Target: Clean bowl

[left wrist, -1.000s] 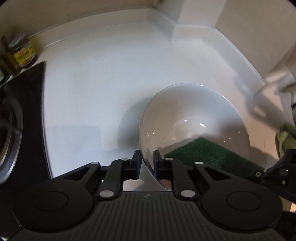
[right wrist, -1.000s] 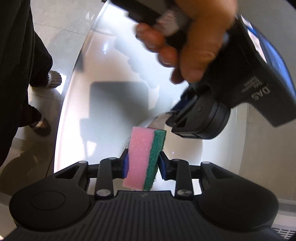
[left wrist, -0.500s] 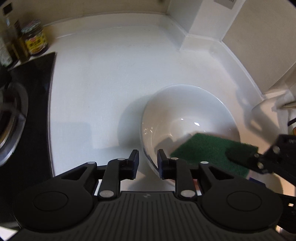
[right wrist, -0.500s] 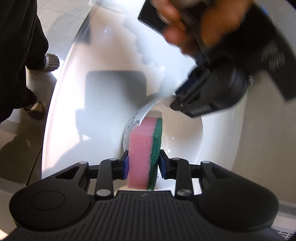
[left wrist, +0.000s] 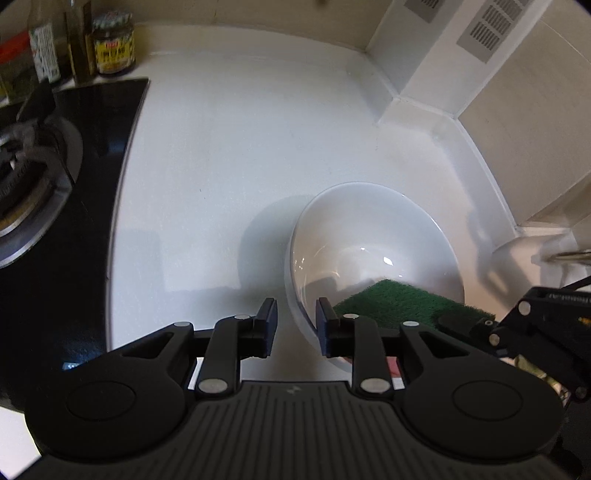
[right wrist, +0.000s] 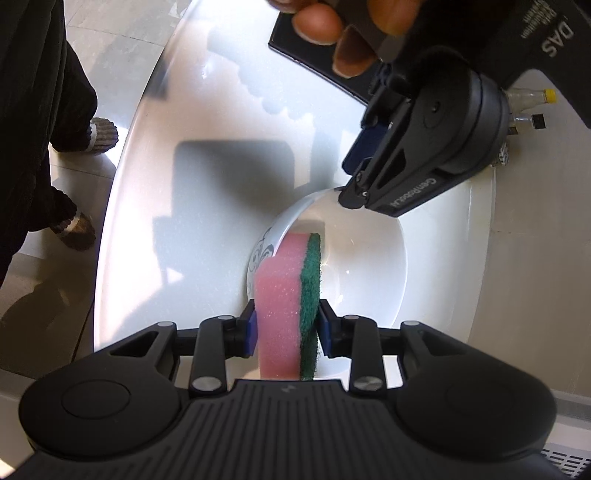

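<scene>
A white bowl stands tilted on the white counter. My left gripper straddles its near rim, its jaws opening, and the pads stand clear of the rim on both sides. In the right wrist view the left gripper's fingers sit at the far rim of the bowl. My right gripper is shut on a pink sponge with a green scouring face. The sponge reaches down inside the bowl. The left wrist view shows its green face against the bowl's inner wall.
A black gas hob lies left of the bowl, with a jar and bottles behind it. Walls close the counter at the back and right. A person's hand grips the left tool, and feet stand on the floor beyond the counter edge.
The left jaws have spread from a grip on the bowl's rim to a wide gap, and that gripper has rolled. The sponge has gone deeper into the bowl.
</scene>
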`<state>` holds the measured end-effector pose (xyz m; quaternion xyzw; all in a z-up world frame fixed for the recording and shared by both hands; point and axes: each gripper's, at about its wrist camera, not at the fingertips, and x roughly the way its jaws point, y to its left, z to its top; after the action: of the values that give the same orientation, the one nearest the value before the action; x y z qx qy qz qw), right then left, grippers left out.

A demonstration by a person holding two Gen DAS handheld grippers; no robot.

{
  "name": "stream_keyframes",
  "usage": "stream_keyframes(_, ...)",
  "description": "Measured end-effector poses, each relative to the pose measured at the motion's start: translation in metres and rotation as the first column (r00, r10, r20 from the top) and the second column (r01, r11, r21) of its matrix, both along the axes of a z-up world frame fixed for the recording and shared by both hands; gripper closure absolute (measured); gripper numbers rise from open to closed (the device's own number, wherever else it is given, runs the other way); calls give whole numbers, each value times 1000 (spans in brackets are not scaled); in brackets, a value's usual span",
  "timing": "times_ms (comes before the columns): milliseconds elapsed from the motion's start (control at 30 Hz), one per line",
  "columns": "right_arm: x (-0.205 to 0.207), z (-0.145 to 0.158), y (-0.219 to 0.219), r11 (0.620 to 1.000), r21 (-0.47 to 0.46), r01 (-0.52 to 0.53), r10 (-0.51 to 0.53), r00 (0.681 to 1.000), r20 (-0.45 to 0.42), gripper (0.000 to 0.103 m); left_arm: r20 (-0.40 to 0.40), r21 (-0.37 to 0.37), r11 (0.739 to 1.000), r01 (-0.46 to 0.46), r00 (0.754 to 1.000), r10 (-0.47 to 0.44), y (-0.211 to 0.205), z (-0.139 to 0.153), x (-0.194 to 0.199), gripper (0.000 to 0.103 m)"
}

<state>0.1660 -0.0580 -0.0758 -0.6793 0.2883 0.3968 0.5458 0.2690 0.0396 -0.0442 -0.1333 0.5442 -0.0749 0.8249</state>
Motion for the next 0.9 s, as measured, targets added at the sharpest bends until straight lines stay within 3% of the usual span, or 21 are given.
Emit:
stream_keyframes(67,0,3,6,1000,13,8,-7,1000,-22,75,-19,12,1000,19,1000,-19,-4,-4,2,74)
stream_keyframes(167,0,7,16,999,34,19,-17,998,-54,75,-34,80,994,79,996,-76,-12,-8,9,85)
stream_keyframes(233,-2,8,23,998,60,16,-12,998,-70,75,-24,158,975,156,988,-154,-18,-7,18,90)
stream_keyframes(367,-5,9,25,997,63,-39,44,997,-67,75,-31,203,931,304,952,-304,-25,-7,35,89)
stream_keyframes(433,-5,4,19,996,7,-93,94,995,-43,75,-41,254,894,370,927,-372,-32,-6,45,89)
stream_keyframes(500,-5,0,13,990,-51,-131,130,991,-18,75,-43,273,881,388,919,-391,-35,-6,55,90)
stream_keyframes(667,-2,-15,15,995,-41,-89,89,996,-4,75,-43,241,921,308,951,-306,-31,-3,63,87)
stream_keyframes(900,-7,-19,13,999,-9,-40,40,999,-3,75,2,152,979,135,991,-137,-14,9,23,83)
